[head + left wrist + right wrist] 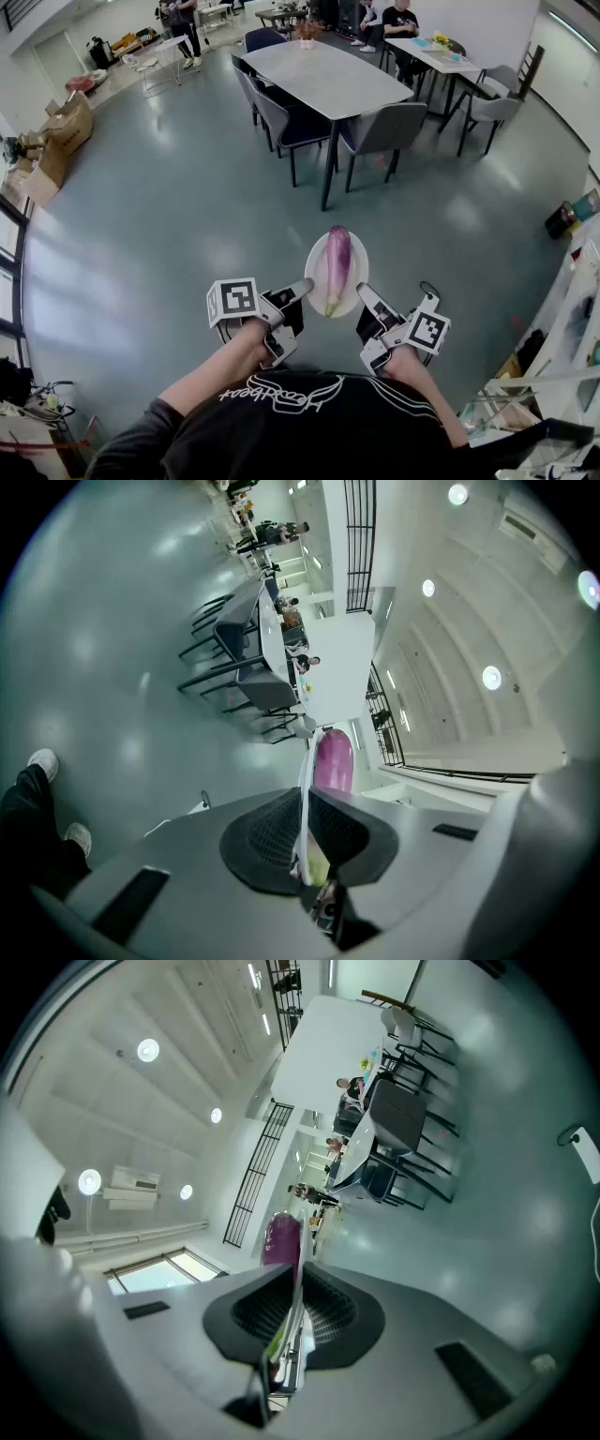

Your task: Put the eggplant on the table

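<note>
A purple eggplant with a green stem end lies lengthwise on a white plate, held in the air above the floor in the head view. My left gripper is shut on the plate's left rim and my right gripper is shut on its right rim. In the left gripper view the plate shows edge-on between the jaws, with the eggplant beyond. The right gripper view shows the same: plate edge clamped, eggplant past it. The long grey table stands ahead.
Grey chairs ring the table, and a small flower pot stands at its far end. A second table with seated people is at the back right. Cardboard boxes lie at the left; shelving runs along the right.
</note>
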